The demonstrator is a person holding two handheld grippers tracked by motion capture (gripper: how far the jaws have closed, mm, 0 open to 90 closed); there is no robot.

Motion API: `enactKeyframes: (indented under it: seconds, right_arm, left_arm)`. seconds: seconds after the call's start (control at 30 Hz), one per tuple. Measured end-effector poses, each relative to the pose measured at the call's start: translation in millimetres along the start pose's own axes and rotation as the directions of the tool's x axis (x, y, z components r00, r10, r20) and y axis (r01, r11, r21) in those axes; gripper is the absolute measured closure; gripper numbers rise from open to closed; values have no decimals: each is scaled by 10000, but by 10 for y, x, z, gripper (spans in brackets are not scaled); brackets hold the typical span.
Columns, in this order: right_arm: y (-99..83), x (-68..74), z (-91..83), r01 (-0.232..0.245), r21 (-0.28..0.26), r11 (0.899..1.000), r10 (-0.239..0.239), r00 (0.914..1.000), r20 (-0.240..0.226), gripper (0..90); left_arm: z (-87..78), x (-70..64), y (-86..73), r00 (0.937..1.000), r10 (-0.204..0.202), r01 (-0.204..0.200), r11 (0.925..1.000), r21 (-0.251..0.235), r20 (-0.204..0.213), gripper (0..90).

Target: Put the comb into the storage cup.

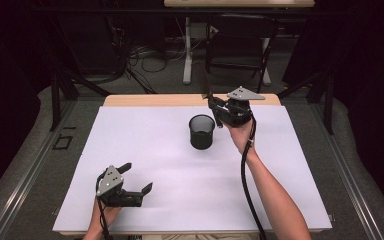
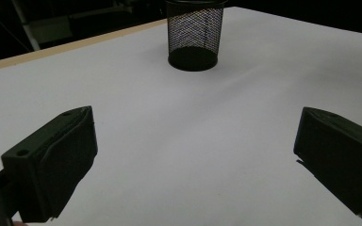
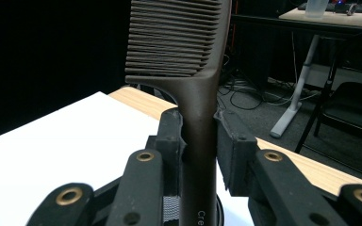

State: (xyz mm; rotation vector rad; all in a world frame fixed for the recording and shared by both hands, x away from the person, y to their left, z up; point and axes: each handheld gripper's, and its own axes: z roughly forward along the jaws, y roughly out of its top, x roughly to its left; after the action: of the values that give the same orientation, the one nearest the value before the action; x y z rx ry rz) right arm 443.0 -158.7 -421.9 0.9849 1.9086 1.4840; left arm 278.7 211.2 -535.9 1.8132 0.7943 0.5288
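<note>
A dark brown comb [image 3: 188, 52] stands upright with its teeth at the top, its handle clamped in my right gripper [image 3: 199, 141], which is shut on it. In the high view this gripper [image 1: 212, 103] hovers just right of and above a black mesh cup [image 1: 202, 132], and the comb [image 1: 203, 82] points up and away. The cup's rim [image 3: 169, 207] peeks out right under the jaws. My left gripper [image 1: 138, 177] rests low at the near left of the table, open and empty. Its view looks between wide-apart jaws toward the mesh cup [image 2: 192, 35], well ahead.
A white sheet [image 1: 145, 145] covers the table, with a wooden edge [image 1: 155, 100] showing at the far side. Beyond the table are a dark chair [image 1: 240, 45], a white desk leg [image 1: 187, 50] and loose cables on the floor.
</note>
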Motion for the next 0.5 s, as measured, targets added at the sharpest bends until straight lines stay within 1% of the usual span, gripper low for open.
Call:
enactKeyframes:
  seconds: [0.1,0.5]
  right_arm:
    - [3,8,12,-57,-45,10000,56,10000,-23,728]
    - [23,41,52,6,-178,9998,-7,10000,-85,728]
  left_arm:
    - [1,1,-1,10000,-15,15,10000,-12,12,2]
    - [-6,-3,-1,10000,-26,26,10000,-12,0,2]
